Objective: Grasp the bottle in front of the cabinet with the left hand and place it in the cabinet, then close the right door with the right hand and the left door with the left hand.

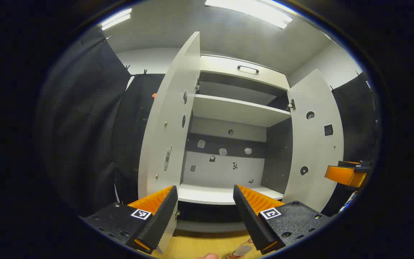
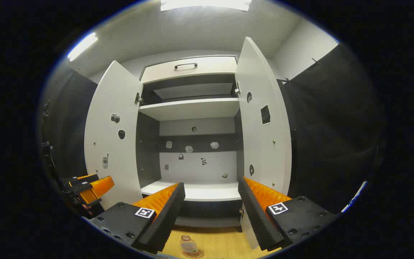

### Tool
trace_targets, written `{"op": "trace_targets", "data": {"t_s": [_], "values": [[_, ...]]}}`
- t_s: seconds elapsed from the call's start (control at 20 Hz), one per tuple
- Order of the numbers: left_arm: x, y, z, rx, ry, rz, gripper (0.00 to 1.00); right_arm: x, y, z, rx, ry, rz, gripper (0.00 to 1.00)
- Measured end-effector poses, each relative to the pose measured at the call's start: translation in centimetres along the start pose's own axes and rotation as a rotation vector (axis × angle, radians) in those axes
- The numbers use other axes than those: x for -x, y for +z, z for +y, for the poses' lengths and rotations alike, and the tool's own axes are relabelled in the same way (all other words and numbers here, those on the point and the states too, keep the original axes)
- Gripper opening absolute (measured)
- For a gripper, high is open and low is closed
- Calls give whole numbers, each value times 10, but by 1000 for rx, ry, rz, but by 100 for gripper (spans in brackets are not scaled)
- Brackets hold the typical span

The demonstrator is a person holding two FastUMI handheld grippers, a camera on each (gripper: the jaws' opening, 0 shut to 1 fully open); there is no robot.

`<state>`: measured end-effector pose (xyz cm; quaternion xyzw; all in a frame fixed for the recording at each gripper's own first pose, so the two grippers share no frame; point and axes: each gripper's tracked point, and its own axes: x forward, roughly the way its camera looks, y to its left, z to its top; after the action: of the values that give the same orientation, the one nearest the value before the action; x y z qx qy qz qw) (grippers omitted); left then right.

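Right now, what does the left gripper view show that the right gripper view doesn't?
Left gripper view: the right gripper out beside the white right door, and a person's fingertip at the bottom edge.
Right gripper view: the left gripper low beside the white left door.
Both: the white wooden cabinet with both doors open, its dark-handled top drawer, and the clear plastic bottle on the yellow wooden floor in front.

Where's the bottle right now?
The bottle stands on the wooden floor in front of the open cabinet, low in the right gripper view, below the open right hand-held gripper.
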<state>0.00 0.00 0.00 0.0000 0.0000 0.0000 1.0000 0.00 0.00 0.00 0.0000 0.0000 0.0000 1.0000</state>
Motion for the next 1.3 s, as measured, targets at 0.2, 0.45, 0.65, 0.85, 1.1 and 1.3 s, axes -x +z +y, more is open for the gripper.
{"op": "trace_targets", "data": {"t_s": [0.2, 0.45, 0.65, 0.85, 1.1, 1.3], "values": [[1, 0, 5, -7, 22, -2, 94, -2, -4, 2, -11, 7, 9, 99], [-2, 0, 1, -10, 10, -9, 94, -2, -7, -1, -13, -5, 14, 98], [-5, 0, -1, -5, 4, -15, 95, -3, -7, -4, -11, -15, 6, 98], [-9, -3, 0, 0, 7, -10, 94, -8, -7, -7, -7, -24, 4, 99], [-9, -9, 3, 5, 15, 6, 94, -9, -11, -6, -15, -20, 18, 99], [-13, -17, -3, 26, 1, 18, 94, -9, -16, -3, -10, -16, 33, 98]]}}
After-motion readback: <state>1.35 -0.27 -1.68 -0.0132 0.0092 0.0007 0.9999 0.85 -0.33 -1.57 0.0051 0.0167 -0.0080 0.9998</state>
